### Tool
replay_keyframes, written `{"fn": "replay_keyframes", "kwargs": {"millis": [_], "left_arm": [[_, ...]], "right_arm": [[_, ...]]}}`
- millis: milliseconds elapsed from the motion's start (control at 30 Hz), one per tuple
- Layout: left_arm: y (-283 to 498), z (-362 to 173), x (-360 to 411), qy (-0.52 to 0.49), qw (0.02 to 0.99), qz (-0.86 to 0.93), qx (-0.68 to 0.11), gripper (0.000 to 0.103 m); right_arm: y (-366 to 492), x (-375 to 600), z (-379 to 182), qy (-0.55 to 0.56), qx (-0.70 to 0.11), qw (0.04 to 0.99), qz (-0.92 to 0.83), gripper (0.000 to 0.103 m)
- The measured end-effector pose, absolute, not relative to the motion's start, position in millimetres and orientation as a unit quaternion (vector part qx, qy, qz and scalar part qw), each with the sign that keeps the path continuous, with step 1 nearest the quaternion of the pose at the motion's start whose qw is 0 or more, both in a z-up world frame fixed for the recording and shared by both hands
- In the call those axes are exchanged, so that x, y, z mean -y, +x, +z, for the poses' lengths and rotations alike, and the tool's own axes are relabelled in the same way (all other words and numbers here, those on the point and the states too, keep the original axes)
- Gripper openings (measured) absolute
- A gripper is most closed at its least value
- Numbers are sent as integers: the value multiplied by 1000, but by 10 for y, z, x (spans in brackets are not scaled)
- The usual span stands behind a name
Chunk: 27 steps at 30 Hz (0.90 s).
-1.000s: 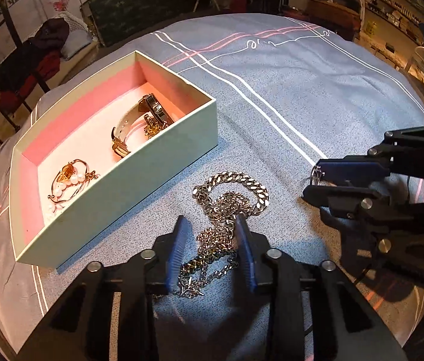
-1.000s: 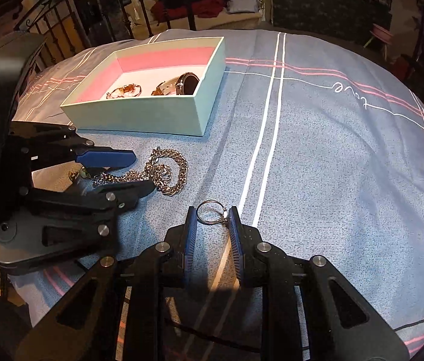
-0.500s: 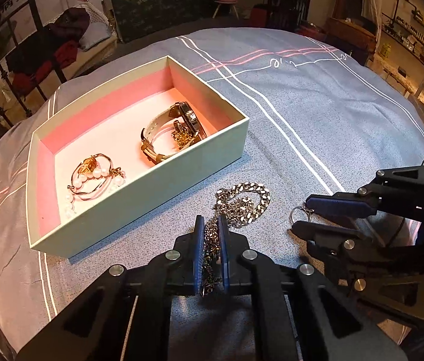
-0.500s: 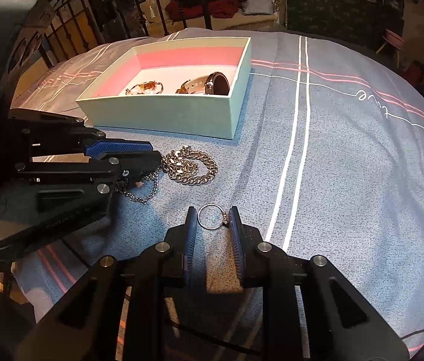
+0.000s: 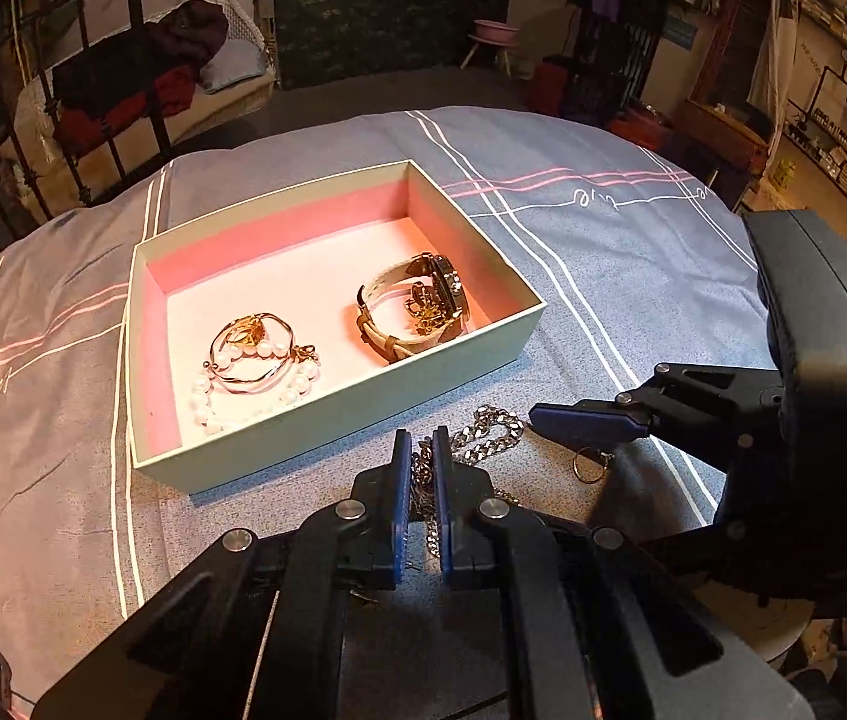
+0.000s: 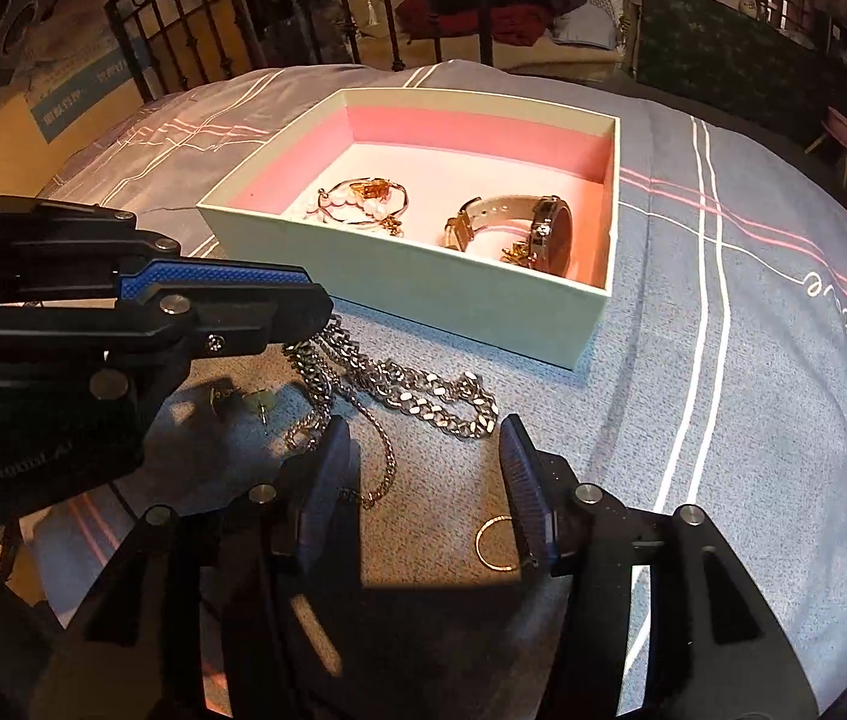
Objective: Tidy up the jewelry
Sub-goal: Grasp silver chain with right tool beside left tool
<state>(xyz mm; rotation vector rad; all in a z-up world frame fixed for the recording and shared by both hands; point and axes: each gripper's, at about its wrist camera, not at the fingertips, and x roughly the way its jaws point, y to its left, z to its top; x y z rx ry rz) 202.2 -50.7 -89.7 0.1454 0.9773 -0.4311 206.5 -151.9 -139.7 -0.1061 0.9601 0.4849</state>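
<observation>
Your left gripper (image 5: 417, 450) pinches the silver chain (image 6: 423, 402); your right gripper (image 6: 423, 480) is opening, the ring (image 6: 496, 543) loose between its fingers; carry the chain over the box's (image 5: 351, 414) near wall.

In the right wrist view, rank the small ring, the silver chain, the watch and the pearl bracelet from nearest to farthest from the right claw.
1. Small ring: on the cloth between the opening fingers of the right claw, beside its right finger.
2. Silver chain: just ahead of the fingertips.
3. Watch: in the box, right part.
4. Pearl bracelet: in the box, left part; close to the watch's rank.
</observation>
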Motion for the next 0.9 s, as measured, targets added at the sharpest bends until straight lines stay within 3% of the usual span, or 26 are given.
{"fn": "replay_keyframes", "kwargs": {"millis": [167,267,300,333,367,567,900], "left_arm": [[2060,-900,341,28,856,-202,-474,7],[2049,-892,285,12,855,-206,-475,7],[2048,-891,278,11,856,-205,-475,7],[2047,-890,273,8,856,-205,-475,7],[2052,-892,263,6,856,-202,-475,7],[2024,-868,166,-8,860,-195,-471,7],[1967,-509,104,-17,881,-200,-429,7]], "right_arm": [[2146,1364,-1465,-80,-452,858,229,53],[2165,1279,-1465,-86,-444,861,232,47],[2167,1248,-1473,-87,-441,861,237,36],[2170,1224,-1483,-86,-439,861,243,19],[2170,1198,-1490,-86,-438,859,251,12],[2081,1223,-1389,-70,-424,870,244,11],[1912,1358,-728,-43,-351,900,254,11]]}}
